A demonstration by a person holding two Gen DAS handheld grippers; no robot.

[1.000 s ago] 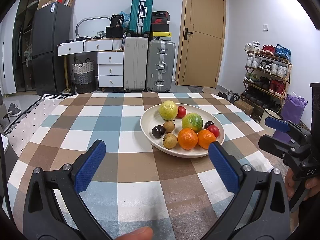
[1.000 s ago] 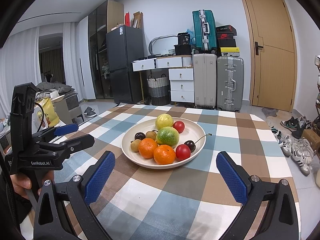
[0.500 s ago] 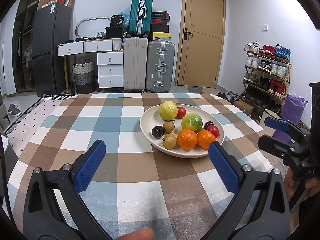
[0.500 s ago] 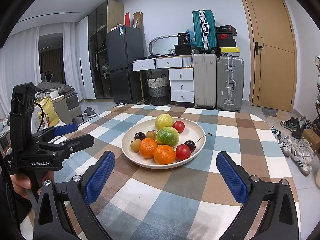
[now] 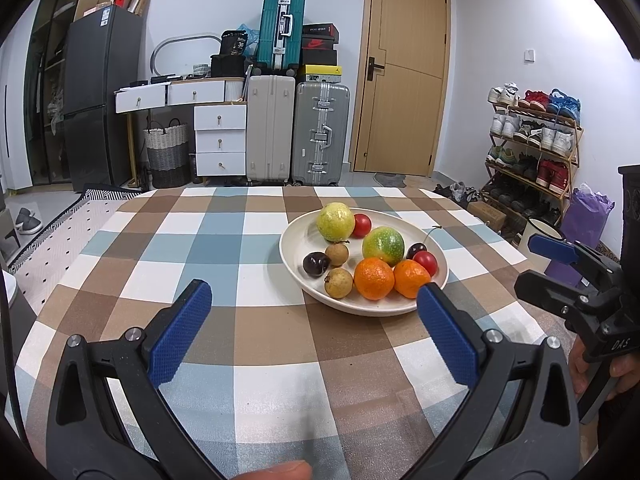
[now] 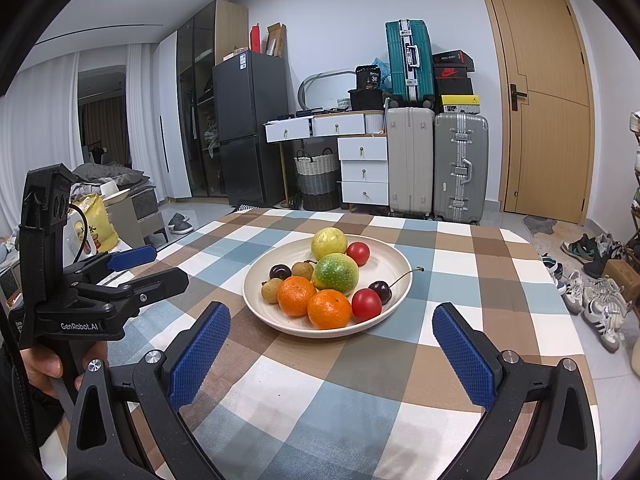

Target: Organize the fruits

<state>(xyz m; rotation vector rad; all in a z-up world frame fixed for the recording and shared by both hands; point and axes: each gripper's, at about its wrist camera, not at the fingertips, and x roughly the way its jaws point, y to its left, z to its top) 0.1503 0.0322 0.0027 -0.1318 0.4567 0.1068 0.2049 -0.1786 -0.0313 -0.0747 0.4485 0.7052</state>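
A cream plate [image 5: 296, 254] [image 6: 394, 268] on the checked tablecloth holds mixed fruit: two oranges [image 5: 374, 279] [image 6: 297, 295], a green-red fruit [image 5: 383, 245] [image 6: 335, 273], a yellow-green fruit [image 5: 335, 221] [image 6: 329, 242], cherry tomatoes [image 5: 425, 261] [image 6: 366, 303], dark cherries [image 5: 315, 263] [image 6: 381, 290] and brown longans [image 5: 338, 282] [image 6: 272, 290]. My left gripper [image 5: 314, 304] is open and empty, near the plate's front left. My right gripper [image 6: 332, 330] is open and empty, just before the plate. Each gripper shows in the other's view, the right [image 5: 560, 264] and the left [image 6: 136, 268].
The round table [image 5: 168, 240] has edges close on the left and right. Suitcases [image 5: 296, 132], white drawers [image 5: 220, 136], a dark fridge [image 5: 96, 96] and a door stand behind. A shoe rack [image 5: 532, 148] is at the right.
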